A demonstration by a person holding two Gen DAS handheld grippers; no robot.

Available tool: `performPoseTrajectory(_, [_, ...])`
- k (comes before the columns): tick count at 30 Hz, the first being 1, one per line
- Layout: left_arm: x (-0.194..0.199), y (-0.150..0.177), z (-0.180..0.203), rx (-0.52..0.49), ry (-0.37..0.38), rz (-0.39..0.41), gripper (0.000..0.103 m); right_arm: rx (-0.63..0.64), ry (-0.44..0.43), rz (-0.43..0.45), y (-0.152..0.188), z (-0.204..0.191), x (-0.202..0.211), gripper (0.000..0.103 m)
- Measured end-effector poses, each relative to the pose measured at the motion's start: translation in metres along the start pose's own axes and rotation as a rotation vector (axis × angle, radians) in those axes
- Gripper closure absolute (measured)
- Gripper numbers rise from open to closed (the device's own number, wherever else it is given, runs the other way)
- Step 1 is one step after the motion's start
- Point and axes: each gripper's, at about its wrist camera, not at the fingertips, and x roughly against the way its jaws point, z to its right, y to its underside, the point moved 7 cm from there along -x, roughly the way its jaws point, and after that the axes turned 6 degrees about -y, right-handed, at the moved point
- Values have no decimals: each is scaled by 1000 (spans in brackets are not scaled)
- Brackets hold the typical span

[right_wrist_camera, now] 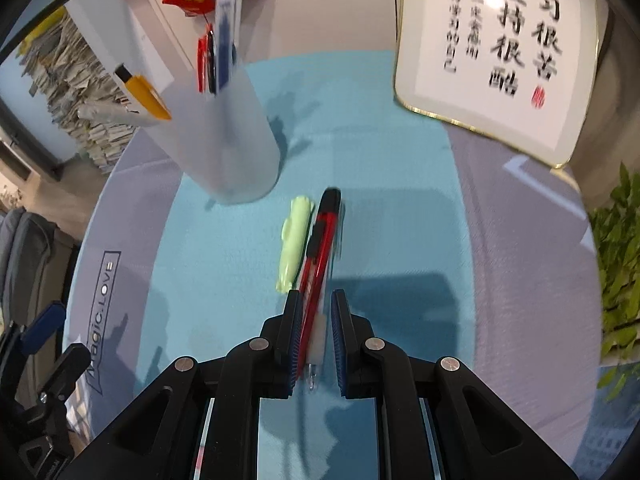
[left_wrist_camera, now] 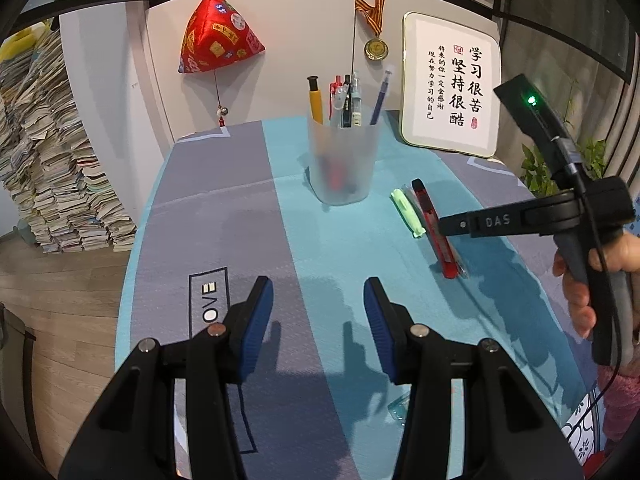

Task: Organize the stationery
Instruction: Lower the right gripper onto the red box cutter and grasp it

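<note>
Right wrist view: red utility knife (right_wrist_camera: 320, 256) lies on the teal mat (right_wrist_camera: 224, 264), right of the green highlighter (right_wrist_camera: 294, 240) (touching?), pen cup (right_wrist_camera: 232, 140) farther left. Right gripper (right_wrist_camera: 315, 340), tilted steeply down, is narrowed around the knife's near end, not visibly gripping; a clear pen alongside may come too. Left gripper (left_wrist_camera: 319, 328) hovers half-open, empty.

Teal and grey-lilac stripes across the tabletop (left_wrist_camera: 320, 240), white lettering on the grey. Frosted, translucent white cup (left_wrist_camera: 343, 160), with yellow, red and blue pens inside. Beside the cup, pale green highlighter (right_wrist_camera: 294, 240) and red-and-black cutter (right_wrist_camera: 320, 252). Black claws, blue pads (left_wrist_camera: 256, 320). White sign (left_wrist_camera: 452, 84) behind the cup, black brush characters, red seals.
</note>
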Motion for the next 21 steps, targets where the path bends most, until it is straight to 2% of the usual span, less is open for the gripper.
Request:
performPoseTrajectory(9, [-3,3,14,-38,7,-27,57,31,-8,-12,5,-3,-10,90])
performPoseTrajectory(13, [-6,2,23,-54,14,-37,57,73,20,-12,12,-2,-4,89])
performPoseTrajectory(21, [-24,8,44,-86,39,-89,57,110,-29,-91,58,4,17,89])
